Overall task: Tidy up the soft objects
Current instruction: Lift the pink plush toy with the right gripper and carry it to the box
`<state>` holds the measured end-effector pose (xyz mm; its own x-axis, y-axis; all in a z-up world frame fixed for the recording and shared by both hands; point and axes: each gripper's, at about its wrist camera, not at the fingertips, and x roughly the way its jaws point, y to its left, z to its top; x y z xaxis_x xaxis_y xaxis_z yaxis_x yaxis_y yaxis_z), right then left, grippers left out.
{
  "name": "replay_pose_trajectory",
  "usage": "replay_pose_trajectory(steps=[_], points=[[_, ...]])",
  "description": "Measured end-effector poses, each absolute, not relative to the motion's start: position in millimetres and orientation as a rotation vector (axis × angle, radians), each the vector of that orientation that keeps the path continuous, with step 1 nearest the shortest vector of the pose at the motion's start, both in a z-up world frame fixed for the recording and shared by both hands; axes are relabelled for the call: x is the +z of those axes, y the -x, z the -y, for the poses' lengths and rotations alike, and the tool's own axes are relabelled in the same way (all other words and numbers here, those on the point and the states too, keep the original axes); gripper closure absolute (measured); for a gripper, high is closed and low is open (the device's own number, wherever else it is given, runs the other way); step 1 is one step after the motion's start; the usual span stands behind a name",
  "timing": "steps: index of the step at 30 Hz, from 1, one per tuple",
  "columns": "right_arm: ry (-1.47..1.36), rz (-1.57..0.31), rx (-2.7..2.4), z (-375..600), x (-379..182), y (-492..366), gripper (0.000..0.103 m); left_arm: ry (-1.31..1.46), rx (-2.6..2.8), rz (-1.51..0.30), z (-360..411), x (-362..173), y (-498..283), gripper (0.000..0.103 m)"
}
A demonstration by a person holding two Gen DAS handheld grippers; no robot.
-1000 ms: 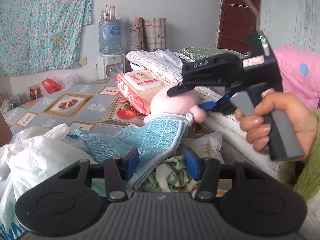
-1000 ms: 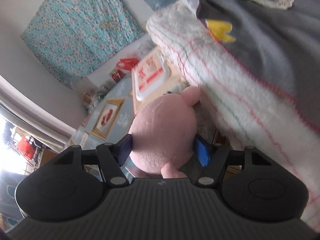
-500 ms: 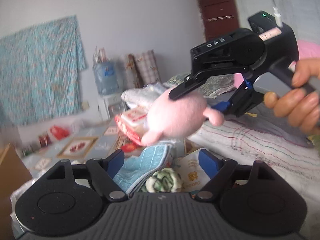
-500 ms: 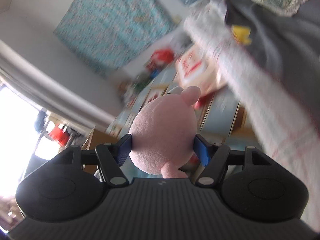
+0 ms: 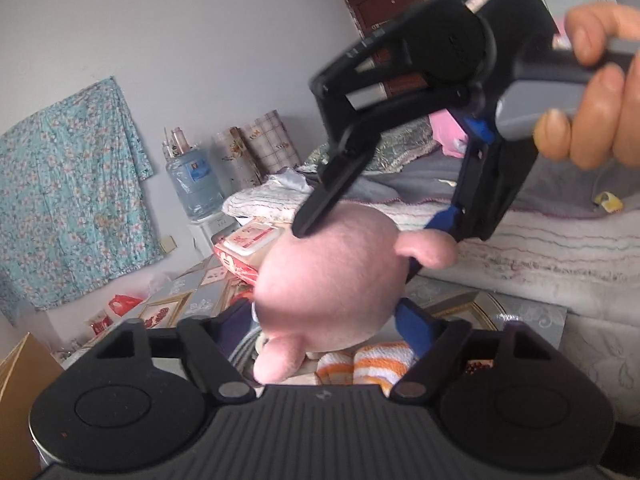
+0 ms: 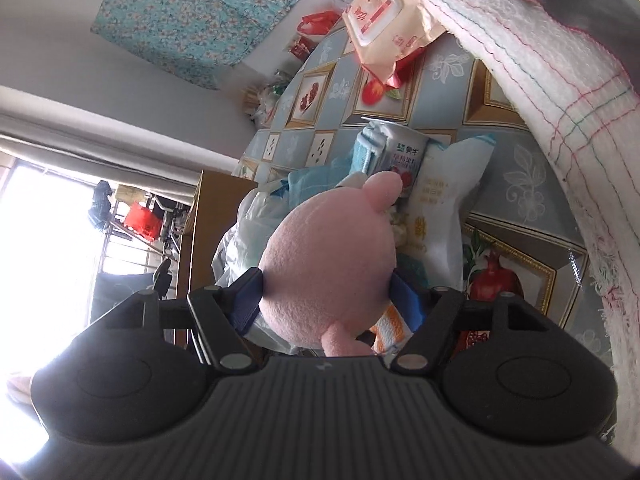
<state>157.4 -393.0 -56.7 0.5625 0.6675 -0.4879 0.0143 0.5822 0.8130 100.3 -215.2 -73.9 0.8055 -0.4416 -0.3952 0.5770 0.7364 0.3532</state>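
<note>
A round pink plush toy hangs in the air above the patterned floor mat. My right gripper is shut on it, blue pads against both sides, though its jaws are opening. A person's hand holds that gripper at the upper right of the left wrist view. My left gripper reaches around the same toy from below. Its jaws are closing, with the toy between the fingers and the pads close beside it. I cannot see them pressing.
An orange-striped cloth lies under the toy. On the mat are a wet-wipes pack, a carton and a white bag. A blanket-covered bed runs alongside. A cardboard box stands beyond.
My left gripper let go of the blue towel, opened wide and rolled. My right gripper carried the pink toy up and across until it sat between the left fingers.
</note>
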Motion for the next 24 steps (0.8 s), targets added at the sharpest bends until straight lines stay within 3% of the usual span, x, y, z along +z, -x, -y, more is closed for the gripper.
replay_pose_trajectory(steps=[6,18,24], points=[[-0.875,-0.890,0.461,394.6,-50.2,-161.2,0.033,-0.407,-0.556,-0.372,204.4,-76.5,-114.8,0.030],[-0.774,-0.693,0.397,412.7,-44.4,-165.3,0.033,-0.086,-0.623,-0.495,157.0,-61.6,-149.2,0.031],[-0.400,-0.528,0.328,391.2,-31.0,-165.6,0.035,0.037,-0.619,-0.536,135.5,-56.0,-164.2,0.031]])
